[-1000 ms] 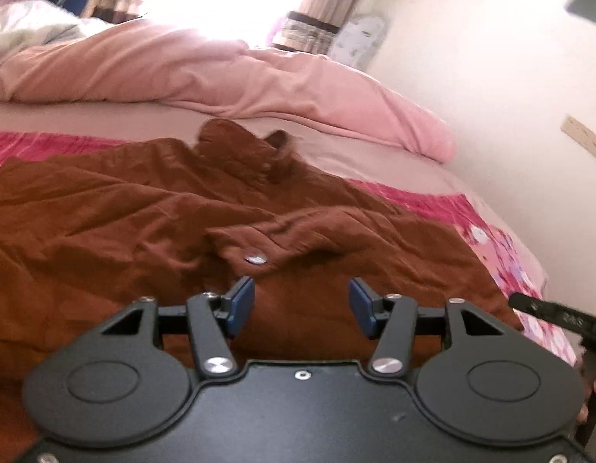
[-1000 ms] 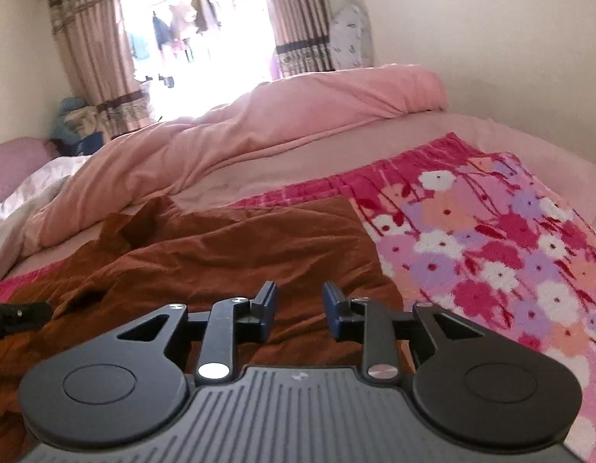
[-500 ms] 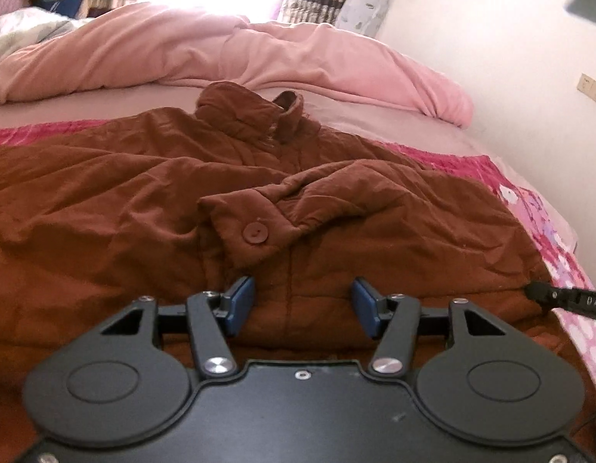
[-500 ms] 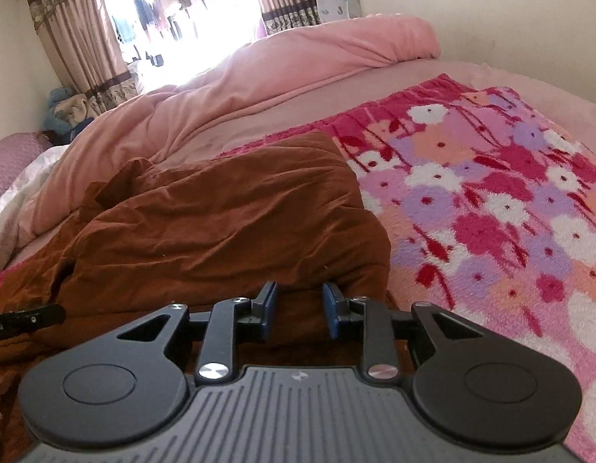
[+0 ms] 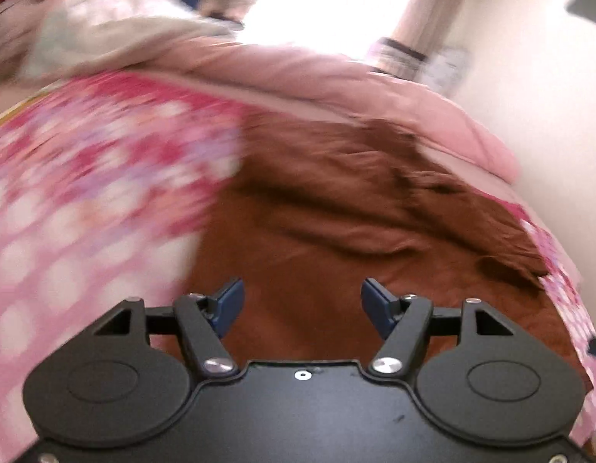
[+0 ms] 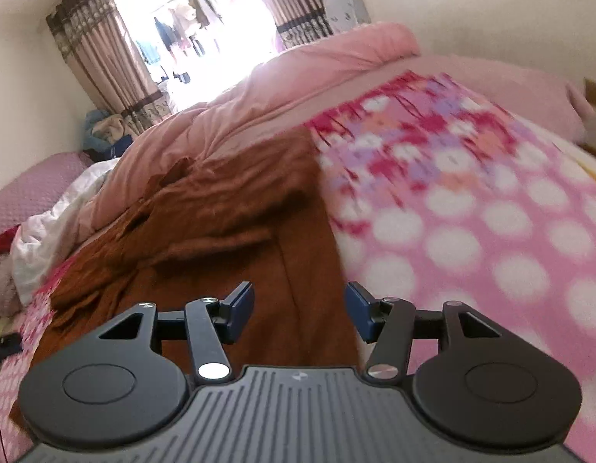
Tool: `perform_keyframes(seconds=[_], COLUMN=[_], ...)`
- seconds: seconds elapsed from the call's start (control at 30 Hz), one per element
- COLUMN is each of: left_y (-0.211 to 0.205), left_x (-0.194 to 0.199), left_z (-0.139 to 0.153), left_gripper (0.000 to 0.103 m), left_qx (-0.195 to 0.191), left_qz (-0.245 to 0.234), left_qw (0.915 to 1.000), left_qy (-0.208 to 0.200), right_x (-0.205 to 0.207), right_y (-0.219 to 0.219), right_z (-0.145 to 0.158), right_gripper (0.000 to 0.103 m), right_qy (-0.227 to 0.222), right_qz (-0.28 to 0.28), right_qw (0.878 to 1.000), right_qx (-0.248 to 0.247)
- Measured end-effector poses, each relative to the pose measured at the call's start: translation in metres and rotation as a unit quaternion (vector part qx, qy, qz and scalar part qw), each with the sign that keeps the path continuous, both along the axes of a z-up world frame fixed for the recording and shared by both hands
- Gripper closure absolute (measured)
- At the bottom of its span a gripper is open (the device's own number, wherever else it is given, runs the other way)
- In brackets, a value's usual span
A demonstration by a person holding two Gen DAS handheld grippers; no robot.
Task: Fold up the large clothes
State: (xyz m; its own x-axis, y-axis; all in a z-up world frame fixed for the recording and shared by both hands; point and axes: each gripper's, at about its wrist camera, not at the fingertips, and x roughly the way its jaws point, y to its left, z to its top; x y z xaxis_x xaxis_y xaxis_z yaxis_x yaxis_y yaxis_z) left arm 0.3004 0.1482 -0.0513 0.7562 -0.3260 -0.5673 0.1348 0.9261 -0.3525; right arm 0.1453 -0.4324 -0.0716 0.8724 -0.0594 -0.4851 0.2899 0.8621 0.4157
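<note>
Brown coat lies spread on the floral blanket, folded narrow along its length. Left claw and right claw, jaws just opened and empty, hover over its near hem to regrip.

My two wrist cameras look forward and downward, close over the brown coat, which both share.

Ahead of the black claw with blue pads lies a rust-brown padded coat; to its right, a pink blanket with white dots and flowers; beyond, a plain pink quilt.
</note>
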Motion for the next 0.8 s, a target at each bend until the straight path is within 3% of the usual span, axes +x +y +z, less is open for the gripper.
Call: perform_keyframes(seconds=[0.13,0.3,0.5,0.6,0.8], left_y=[0.049,0.070,0.061,0.060,0.052], left_x=[-0.030,-0.046,-0.048,-0.042,-0.022], left_z=[-0.021,-0.041,-0.050,-0.052,-0.052], left_gripper=[0.035,0.035,0.033,0.031,0.027], left_qx=[-0.050,-0.120,-0.122,-0.141,-0.143], left_qz=[0.045,0.043,0.032,0.033,0.029], left_qw=[0.9972,0.9903,0.9901,0.9874,0.9876], left_qy=[0.031,0.055,0.061,0.064,0.059], right_x=[-0.032,-0.047,-0.047,-0.042,-0.031], right_y=[0.000,0.001,0.003,0.005,0.014], right_z=[-0.022,-0.040,-0.046,-0.047,-0.047], right_gripper=[0.038,0.038,0.037,0.036,0.030], right_qy=[0.020,0.021,0.005,0.006,-0.003], right_qz=[-0.015,-0.019,-0.016,-0.009,0.001], right_qw=[0.999,0.996,0.993,0.992,0.995], right_qx=[0.035,0.088,0.115,0.126,0.099])
